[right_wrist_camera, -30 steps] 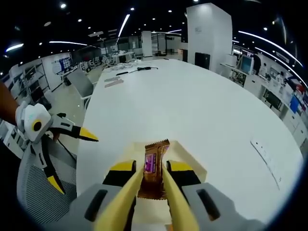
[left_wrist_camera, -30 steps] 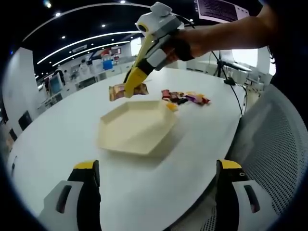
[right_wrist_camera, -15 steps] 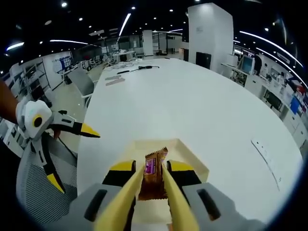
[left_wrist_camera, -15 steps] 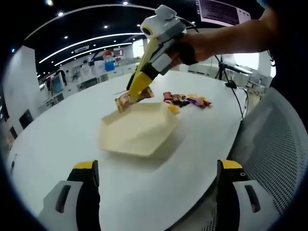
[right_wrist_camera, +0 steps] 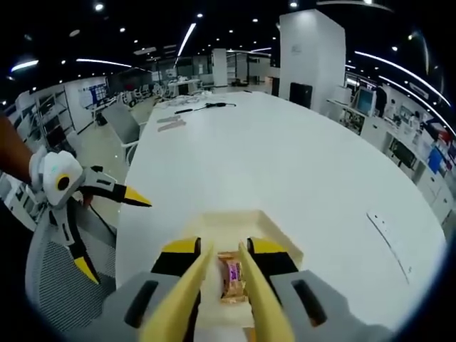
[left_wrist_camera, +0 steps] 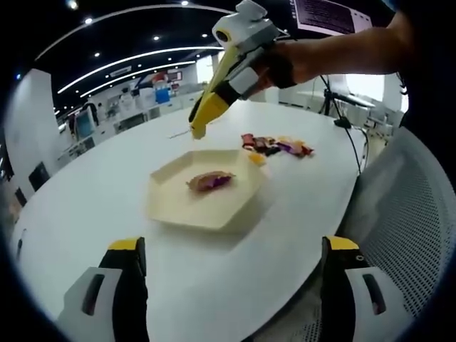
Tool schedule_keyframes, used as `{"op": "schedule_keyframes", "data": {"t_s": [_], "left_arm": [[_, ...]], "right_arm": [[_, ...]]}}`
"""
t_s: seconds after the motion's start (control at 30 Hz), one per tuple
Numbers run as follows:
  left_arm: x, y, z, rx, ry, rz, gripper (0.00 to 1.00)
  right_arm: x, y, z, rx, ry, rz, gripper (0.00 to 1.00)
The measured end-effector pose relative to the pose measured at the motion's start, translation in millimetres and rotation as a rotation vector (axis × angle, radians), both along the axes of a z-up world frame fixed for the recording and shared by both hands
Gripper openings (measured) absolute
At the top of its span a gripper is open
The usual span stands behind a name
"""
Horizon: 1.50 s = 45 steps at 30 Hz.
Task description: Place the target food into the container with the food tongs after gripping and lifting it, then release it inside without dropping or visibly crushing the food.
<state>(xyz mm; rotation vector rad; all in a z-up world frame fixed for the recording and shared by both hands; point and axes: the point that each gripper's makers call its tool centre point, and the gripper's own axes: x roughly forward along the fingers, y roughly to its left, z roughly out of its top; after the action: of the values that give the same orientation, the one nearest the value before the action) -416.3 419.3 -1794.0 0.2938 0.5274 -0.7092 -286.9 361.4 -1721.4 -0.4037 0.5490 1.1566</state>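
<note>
Your right gripper [left_wrist_camera: 197, 131] hangs above the far edge of the cream hexagonal tray [left_wrist_camera: 171, 211], its yellow tongs [right_wrist_camera: 222, 285] slightly apart and holding nothing; in the right gripper view the two blades frame the wrapped snack [right_wrist_camera: 232, 278] from above without touching it. That snack [left_wrist_camera: 209, 180] lies flat on the tray floor, near the middle, wrapper showing brown and purple. Just beyond the tray's far right corner, a small heap of other wrapped snacks [left_wrist_camera: 274, 146] sits on the white table [left_wrist_camera: 85, 192]. Your left gripper [right_wrist_camera: 107, 221] is held well off the table's near edge, over the mesh chair [left_wrist_camera: 410, 214], its yellow-tipped jaws spread wide with nothing between them.
</note>
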Motion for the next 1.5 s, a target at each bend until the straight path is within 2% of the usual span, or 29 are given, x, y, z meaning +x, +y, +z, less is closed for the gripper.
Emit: {"op": "schedule_keyframes", "data": {"t_s": [0.2, 0.7, 0.97, 1.17, 1.5], "left_arm": [[-0.5, -1.4, 0.1, 0.003, -0.004, -0.012, 0.98], [-0.7, -2.6, 2.3, -0.005, -0.013, -0.02, 0.98], [-0.9, -3.2, 3.2, -0.007, -0.015, -0.021, 0.98], [-0.2, -2.4, 4.0, -0.008, -0.02, -0.018, 0.98], [1.2, -1.3, 5.7, -0.012, -0.028, -0.007, 0.99]], "right_arm": [[-2.3, -23.3, 22.4, 0.026, -0.039, 0.002, 0.25], [3.4, -109.6, 47.2, 0.062, -0.099, -0.063, 0.26], [0.5, -140.4, 45.4, 0.036, -0.105, -0.093, 0.26], [-5.4, -160.6, 36.4, 0.013, -0.099, -0.118, 0.26], [-10.1, -188.3, 32.6, 0.038, -0.078, -0.172, 0.27]]}}
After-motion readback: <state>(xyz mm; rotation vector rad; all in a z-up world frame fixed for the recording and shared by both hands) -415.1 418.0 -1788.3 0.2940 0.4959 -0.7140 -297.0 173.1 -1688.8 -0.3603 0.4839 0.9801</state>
